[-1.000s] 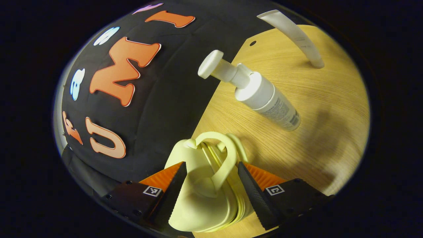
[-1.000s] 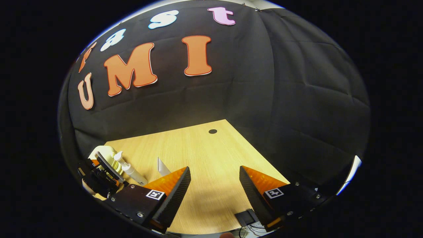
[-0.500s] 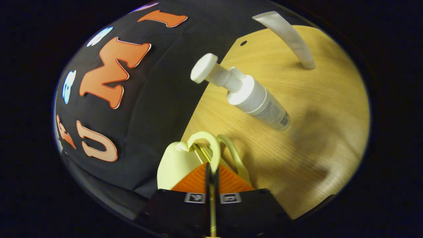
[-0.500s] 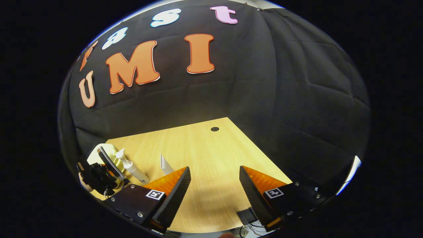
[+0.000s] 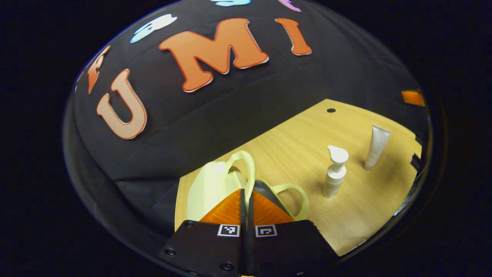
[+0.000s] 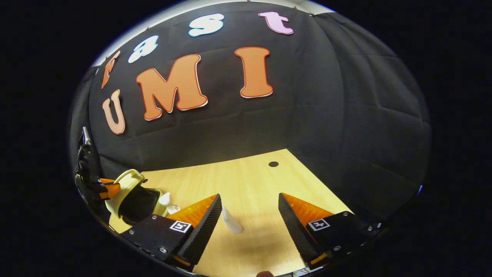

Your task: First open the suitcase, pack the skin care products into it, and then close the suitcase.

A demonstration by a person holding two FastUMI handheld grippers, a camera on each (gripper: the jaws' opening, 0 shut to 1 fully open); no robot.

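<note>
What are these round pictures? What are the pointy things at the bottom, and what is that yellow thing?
Each round picture comes from a camera riding on a hand-held grabber with two fingers; a person holds one in each hand. In the left gripper view, the left gripper has its fingers pinched shut on a handle of the little pale yellow suitcase, pulling it open. In the right gripper view you can see its dark inside. The right gripper is open and holds nothing. On the wooden table stand a white pump bottle and a white tube, waiting to be packed.
</note>
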